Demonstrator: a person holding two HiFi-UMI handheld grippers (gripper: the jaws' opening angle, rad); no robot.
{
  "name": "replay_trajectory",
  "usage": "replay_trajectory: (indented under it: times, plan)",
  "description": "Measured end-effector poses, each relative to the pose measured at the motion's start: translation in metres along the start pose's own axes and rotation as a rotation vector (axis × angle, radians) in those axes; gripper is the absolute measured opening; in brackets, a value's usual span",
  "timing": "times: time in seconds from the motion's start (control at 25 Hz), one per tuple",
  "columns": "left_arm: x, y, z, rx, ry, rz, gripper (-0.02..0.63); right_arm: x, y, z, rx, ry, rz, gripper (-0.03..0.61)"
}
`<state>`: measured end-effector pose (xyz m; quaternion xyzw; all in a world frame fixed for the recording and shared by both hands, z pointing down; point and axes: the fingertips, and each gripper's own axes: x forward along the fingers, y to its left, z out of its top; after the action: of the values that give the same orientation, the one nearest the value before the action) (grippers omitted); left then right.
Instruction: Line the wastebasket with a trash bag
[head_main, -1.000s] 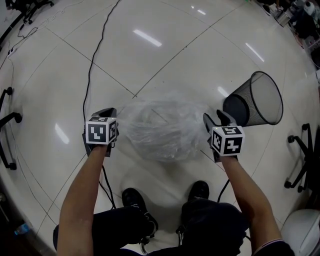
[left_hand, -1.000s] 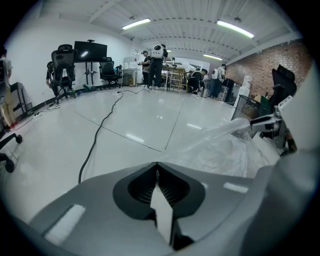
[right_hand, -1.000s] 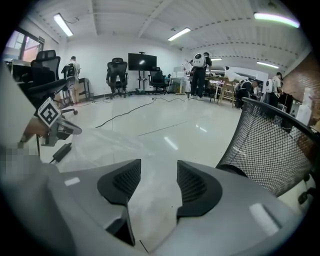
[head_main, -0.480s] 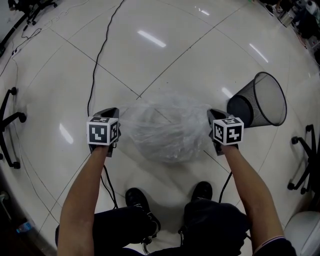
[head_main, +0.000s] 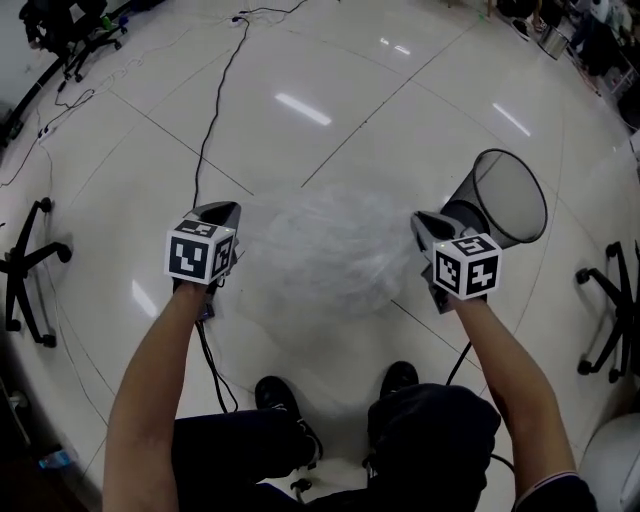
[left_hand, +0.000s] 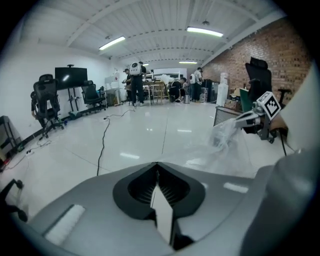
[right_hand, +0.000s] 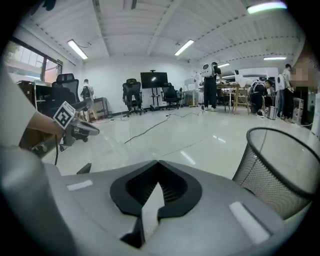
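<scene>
- lifted since a second ago, along with both hands: clear trash bag (head_main: 330, 250), now stretched and blurred between the two tools, above the glossy floor (head_main: 330, 90).
- clamped tight on one edge of the film: left gripper (head_main: 222, 210), with a thin sliver of plastic pinched between its jaws.
- likewise clenched on the opposite edge: right gripper (head_main: 425, 225), jaws spread a second ago, now closed on the bag.
- seen to the right, on the floor just beyond the right gripper and apart from the bag: black mesh wastebasket (head_main: 505, 200), mouth open toward the camera, unlined.
- judged nearer the right hand; bag's stretched span running left to right, so likely to need carrying rightward and forward over the rim before lowering.
- not yet begun: fitting the bag's mouth around that rim.
</scene>
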<state>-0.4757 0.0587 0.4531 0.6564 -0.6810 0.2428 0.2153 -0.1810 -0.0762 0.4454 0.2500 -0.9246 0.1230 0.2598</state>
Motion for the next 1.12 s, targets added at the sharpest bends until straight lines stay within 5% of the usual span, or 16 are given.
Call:
replay_trajectory:
  times: [0.64, 1.12]
  plan:
    - [-0.124, -0.114, 0.191, 0.093, -0.316, -0.054, 0.011, -0.169, -0.016, 0.141, -0.079, -0.302, -0.044, 0.002]
    - [-0.156, -0.220, 0.346, 0.195, -0.535, -0.289, 0.011, -0.293, -0.065, 0.236, -0.141, -0.460, -0.173, 0.002]
